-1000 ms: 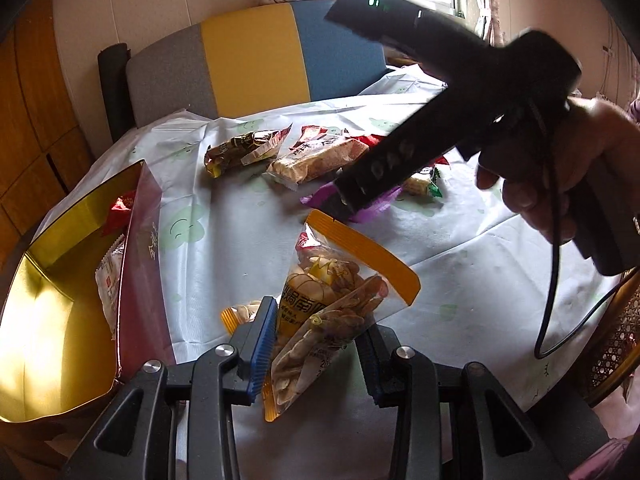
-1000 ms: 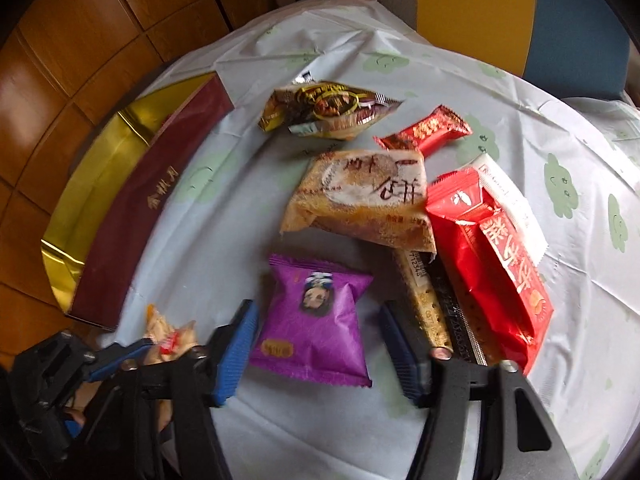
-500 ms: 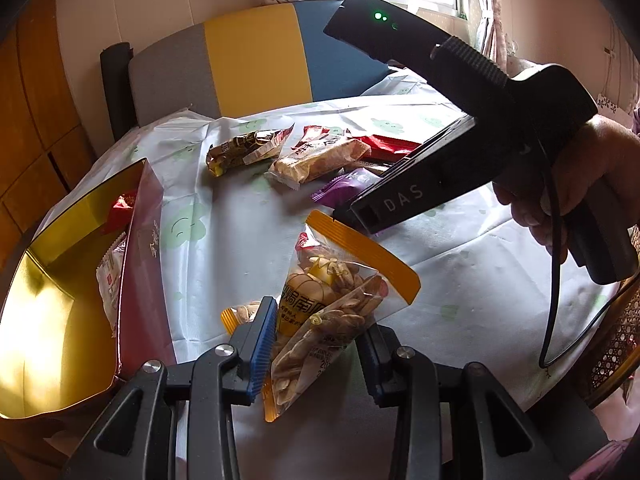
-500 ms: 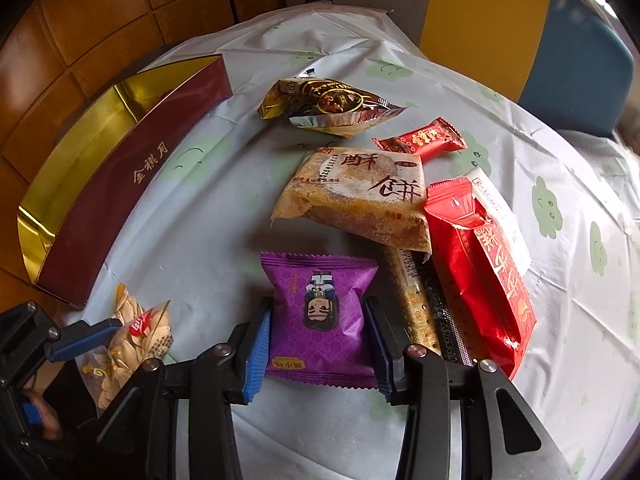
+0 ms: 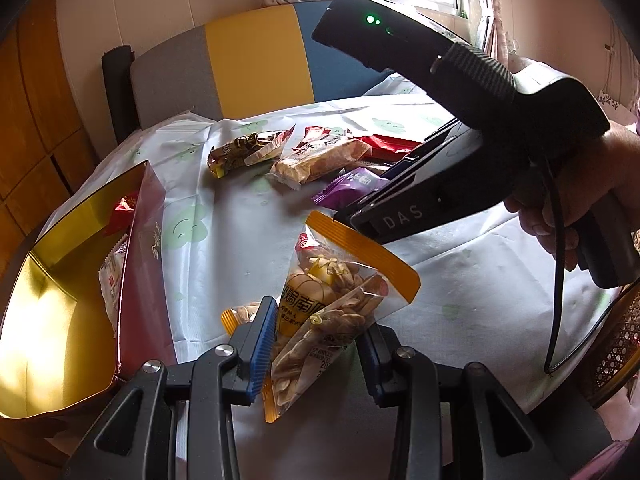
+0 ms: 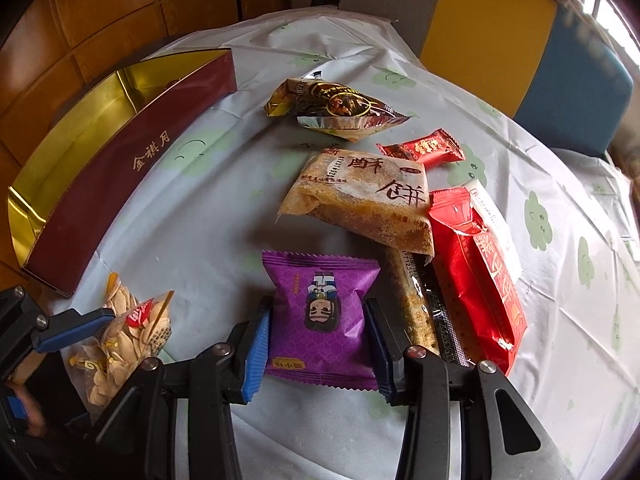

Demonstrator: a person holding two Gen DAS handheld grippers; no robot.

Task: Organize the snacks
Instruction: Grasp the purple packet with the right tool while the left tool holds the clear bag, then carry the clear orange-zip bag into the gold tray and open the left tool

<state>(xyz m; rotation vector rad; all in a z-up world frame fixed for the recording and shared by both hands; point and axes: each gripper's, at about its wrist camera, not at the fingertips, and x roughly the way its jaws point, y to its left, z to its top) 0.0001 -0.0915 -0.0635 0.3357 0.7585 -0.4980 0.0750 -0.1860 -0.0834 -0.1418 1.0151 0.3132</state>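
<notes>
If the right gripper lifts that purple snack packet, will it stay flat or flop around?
The purple packet looks puffy and small, so it is probably light and should hold its shape. Its glossy film may be slippery between the right gripper's ribbed pads. The crimped ends are thin and will likely bend.

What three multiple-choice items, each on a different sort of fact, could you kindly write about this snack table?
1. Where is the purple packet? A on the chair; B between the right gripper's fingers; C on the floor.
2. What colour is the box's inside? A gold; B green; C white.
3. What state is the left gripper in? A open, empty; B shut on the seed bag; C unseen.
Key: B, the blue pads flank it; A, its lining shines gold; B, the pads pinch the bag.
</notes>
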